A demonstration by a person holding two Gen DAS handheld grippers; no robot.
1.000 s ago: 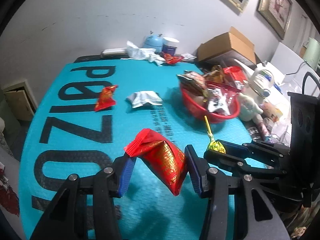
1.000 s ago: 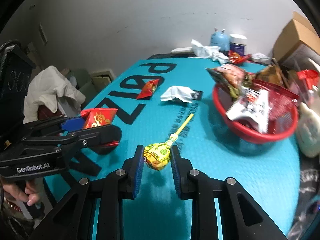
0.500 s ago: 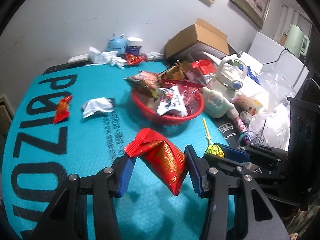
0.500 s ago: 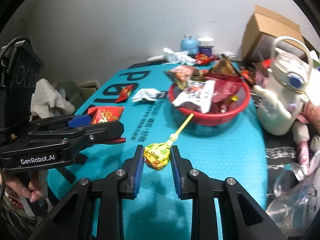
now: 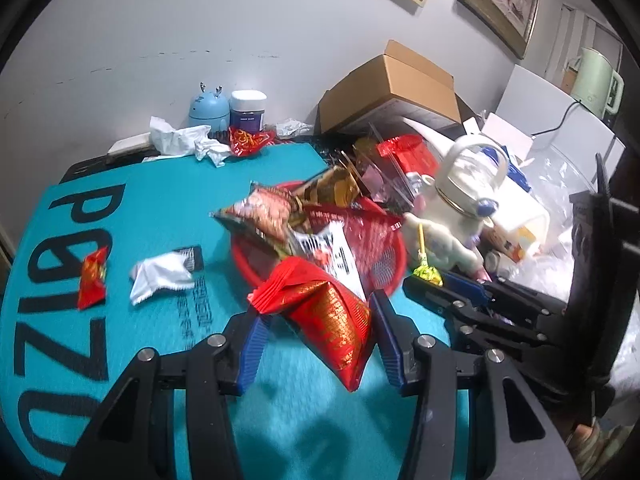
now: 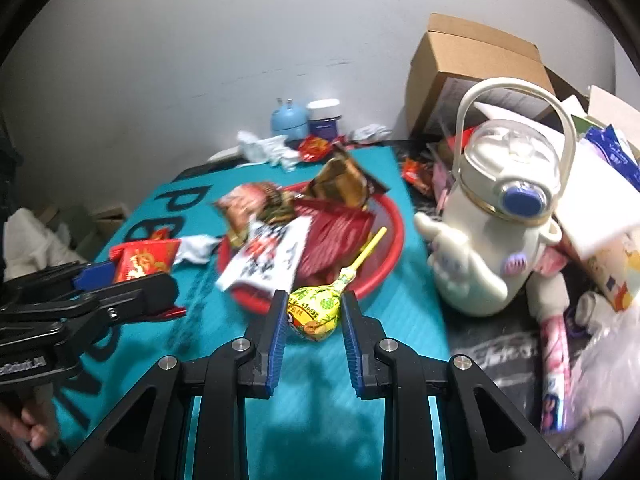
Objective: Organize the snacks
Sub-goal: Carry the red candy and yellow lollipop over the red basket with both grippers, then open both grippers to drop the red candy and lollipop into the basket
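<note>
Clamping a red packet, the left gripper hides the basket edge; the right gripper pinches a lollipop.

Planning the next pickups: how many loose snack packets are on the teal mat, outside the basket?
2: a small red packet by the black lettering and a white packet between it and the basket. Others may be hidden.

Left gripper up off the surface, blue pads clamped on the red packet. Right gripper level beside it at its three o'clock, jaws pinching the yellow lollipop, stick aimed at one o'clock.
</note>
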